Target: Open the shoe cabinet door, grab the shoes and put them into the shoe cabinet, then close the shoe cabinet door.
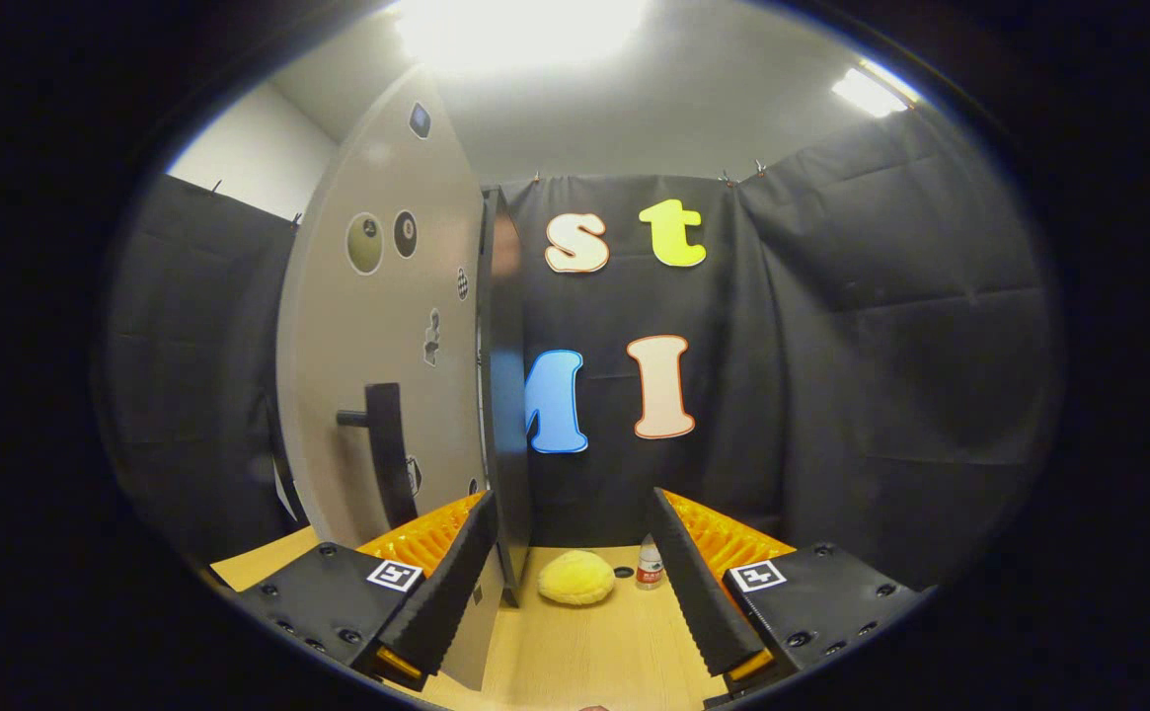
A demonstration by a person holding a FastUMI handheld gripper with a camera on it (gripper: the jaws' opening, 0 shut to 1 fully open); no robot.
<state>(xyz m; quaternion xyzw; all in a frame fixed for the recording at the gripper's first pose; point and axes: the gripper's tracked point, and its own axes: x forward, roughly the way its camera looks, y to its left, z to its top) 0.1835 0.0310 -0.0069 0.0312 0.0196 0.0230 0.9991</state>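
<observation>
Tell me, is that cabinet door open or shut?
Open: the cabinet door stands swung out edge-on, handle facing us, beside the open tongs.

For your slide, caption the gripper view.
Hand-held gripper open, cabinet door ajar beside it, yellow slipper ahead.
</observation>
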